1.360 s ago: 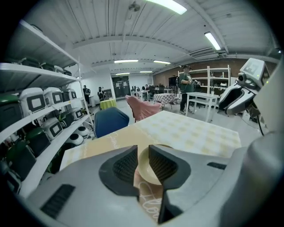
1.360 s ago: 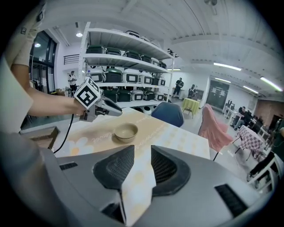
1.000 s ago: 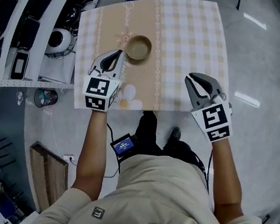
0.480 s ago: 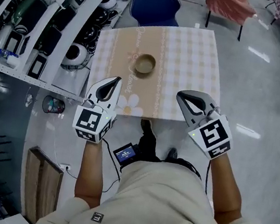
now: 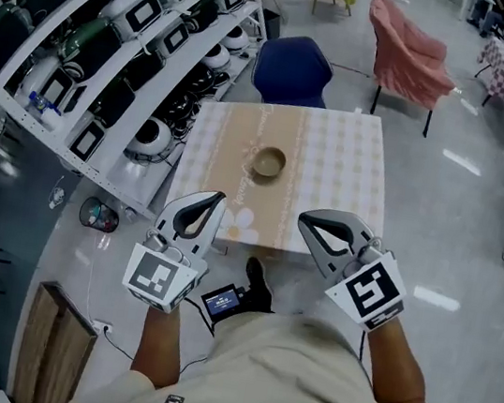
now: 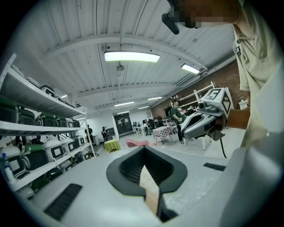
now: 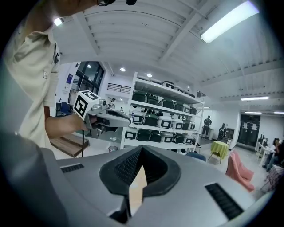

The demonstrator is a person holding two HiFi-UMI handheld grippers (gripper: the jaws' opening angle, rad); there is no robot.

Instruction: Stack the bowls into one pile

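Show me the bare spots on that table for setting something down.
Most of the table is bare: the checked right half, from the bowl to the right edge, and the far strip between bowl and blue chair. The left gripper and right gripper hide part of the near edge. Tight: the left side, beside the loaded shelves.

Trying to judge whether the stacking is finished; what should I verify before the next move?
1. Single pile on the table: ok, only one bowl pile shows.
2. Bowl count in it: cannot tell, too small.
3. Left gripper empty, jaws together: ok.
4. Right gripper empty, jaws together: ok.
5. Both apart from the bowl pile: ok, held near the person.
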